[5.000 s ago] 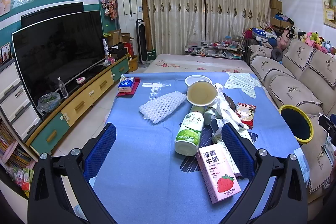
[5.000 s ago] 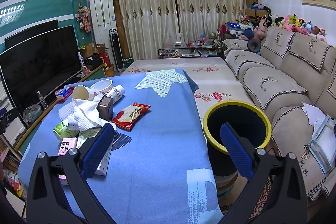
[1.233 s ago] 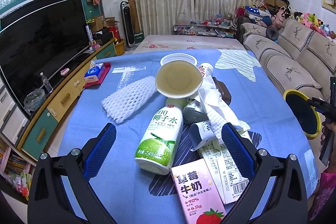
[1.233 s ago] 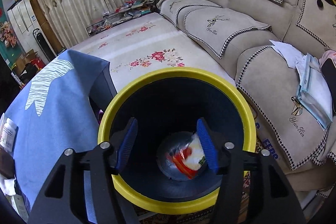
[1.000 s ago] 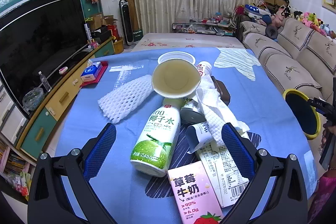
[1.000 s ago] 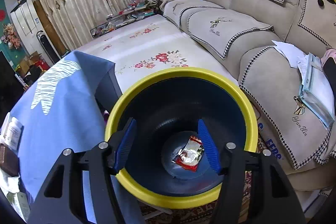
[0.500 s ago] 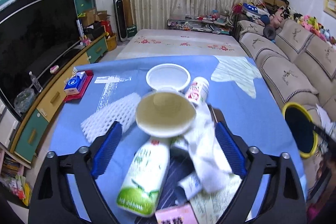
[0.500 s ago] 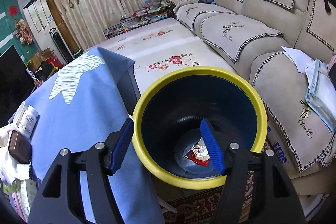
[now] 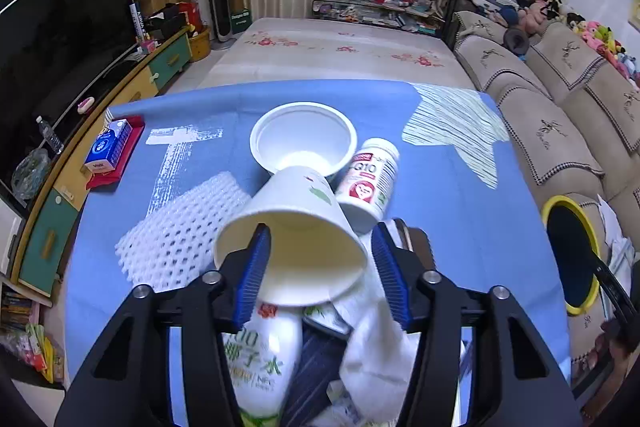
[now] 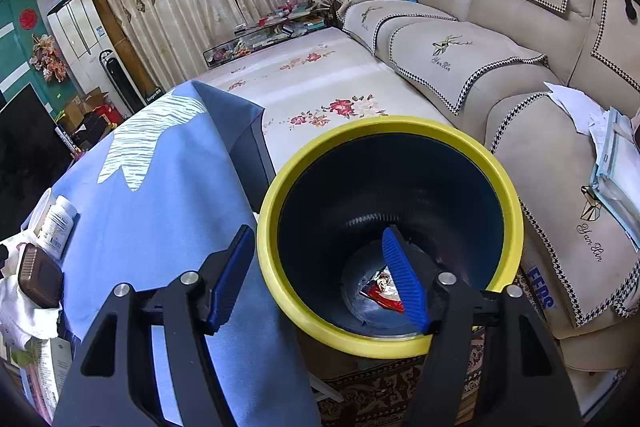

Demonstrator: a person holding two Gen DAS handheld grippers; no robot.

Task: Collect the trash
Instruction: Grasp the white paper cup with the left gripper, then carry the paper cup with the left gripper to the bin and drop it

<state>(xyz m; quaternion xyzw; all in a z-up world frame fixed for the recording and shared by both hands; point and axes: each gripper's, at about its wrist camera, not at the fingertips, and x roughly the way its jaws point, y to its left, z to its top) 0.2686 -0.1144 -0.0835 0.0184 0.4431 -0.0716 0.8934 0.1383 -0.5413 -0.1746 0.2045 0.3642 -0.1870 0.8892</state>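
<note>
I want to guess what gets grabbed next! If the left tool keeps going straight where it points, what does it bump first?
Most likely the paper cup: it lies on its side with its open mouth facing the left tool, whose jaws have just been closing around its rim.

white paper cup [image 9: 298,227], tipped, atop trash pile [image 9: 320,327]

White paper cup [image 9: 296,227], blue tablecloth [image 9: 440,195], yellow-rimmed dark-blue bin [image 10: 472,155], red wrapper [image 10: 380,293].

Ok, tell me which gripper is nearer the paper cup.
Left. The left gripper has its jaws around the paper cup's rim on the table. The right gripper hangs empty at the yellow bin, off the table's side.
</note>
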